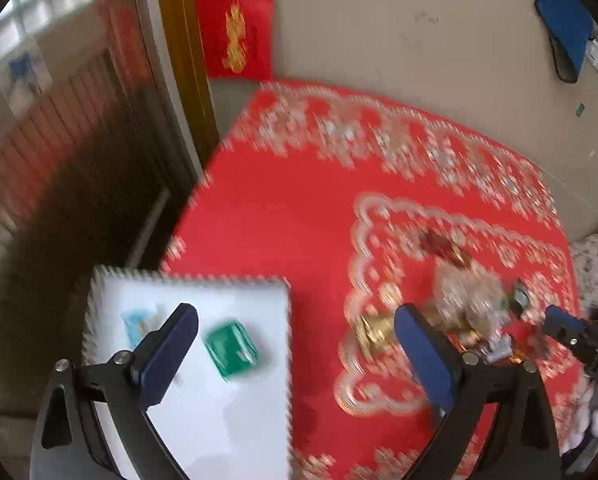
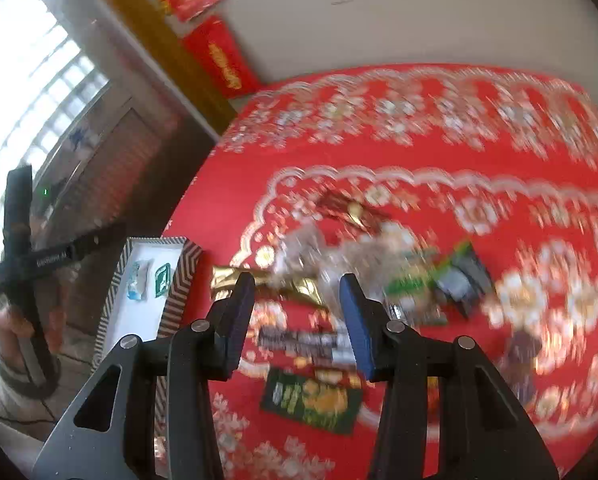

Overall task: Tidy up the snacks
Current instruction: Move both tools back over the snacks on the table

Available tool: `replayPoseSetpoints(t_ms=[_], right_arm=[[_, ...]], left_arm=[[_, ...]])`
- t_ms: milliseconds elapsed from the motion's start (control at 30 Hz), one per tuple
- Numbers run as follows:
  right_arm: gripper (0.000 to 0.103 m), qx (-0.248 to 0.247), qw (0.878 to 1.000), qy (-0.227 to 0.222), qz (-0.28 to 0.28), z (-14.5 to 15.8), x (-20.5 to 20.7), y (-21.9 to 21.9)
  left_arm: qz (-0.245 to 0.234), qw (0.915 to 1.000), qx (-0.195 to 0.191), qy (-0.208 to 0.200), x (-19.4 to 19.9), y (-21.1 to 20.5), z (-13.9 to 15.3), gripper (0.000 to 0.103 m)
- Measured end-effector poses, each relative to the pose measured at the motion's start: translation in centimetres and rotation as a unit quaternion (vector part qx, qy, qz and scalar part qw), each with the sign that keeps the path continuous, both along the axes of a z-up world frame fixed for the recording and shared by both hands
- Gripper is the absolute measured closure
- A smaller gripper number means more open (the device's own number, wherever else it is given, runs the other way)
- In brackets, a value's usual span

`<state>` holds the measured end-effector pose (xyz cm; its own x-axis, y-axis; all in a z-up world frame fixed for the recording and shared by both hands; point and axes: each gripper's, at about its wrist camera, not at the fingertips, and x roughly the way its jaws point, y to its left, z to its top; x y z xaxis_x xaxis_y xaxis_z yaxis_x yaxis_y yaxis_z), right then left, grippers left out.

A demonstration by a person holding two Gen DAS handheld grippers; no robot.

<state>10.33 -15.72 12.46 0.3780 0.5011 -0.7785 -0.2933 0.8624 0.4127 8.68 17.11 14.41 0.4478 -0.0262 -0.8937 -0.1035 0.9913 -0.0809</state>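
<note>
Home room: red patterned tablecloth [image 1: 283, 216], red festive wall hanging [image 1: 235, 28].

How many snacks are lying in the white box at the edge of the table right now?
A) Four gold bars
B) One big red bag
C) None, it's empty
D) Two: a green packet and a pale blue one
D: the white box holds just a green packet and a pale blue packet; the other snacks lie in a pile on the red tablecloth.
</note>
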Motion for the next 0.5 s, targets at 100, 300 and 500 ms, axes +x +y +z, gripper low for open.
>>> replayPoseSetpoints(t_ms=[100,300,500], right_arm=[[0.059,0.018,0.999,0.026,-0.019,-1.2,-1.0,-1.7],[0.046,0.061,0.998,0.011,-0.029,-3.2,-0.3,-3.0],[0.045,0.068,0.997,-0.029,-0.027,-3.7,-2.3,-3.4]], left_arm=[[-0.016,0.9997,-0.018,0.004,-0.8,-1.0,-0.8,0.003],[-0.042,0.9989,0.009,-0.020,-1.8,-2.2,-2.7,0.003],[-0.048,0.9980,-0.007,-0.040,-3.9,-1.8,-1.7,0.003]])
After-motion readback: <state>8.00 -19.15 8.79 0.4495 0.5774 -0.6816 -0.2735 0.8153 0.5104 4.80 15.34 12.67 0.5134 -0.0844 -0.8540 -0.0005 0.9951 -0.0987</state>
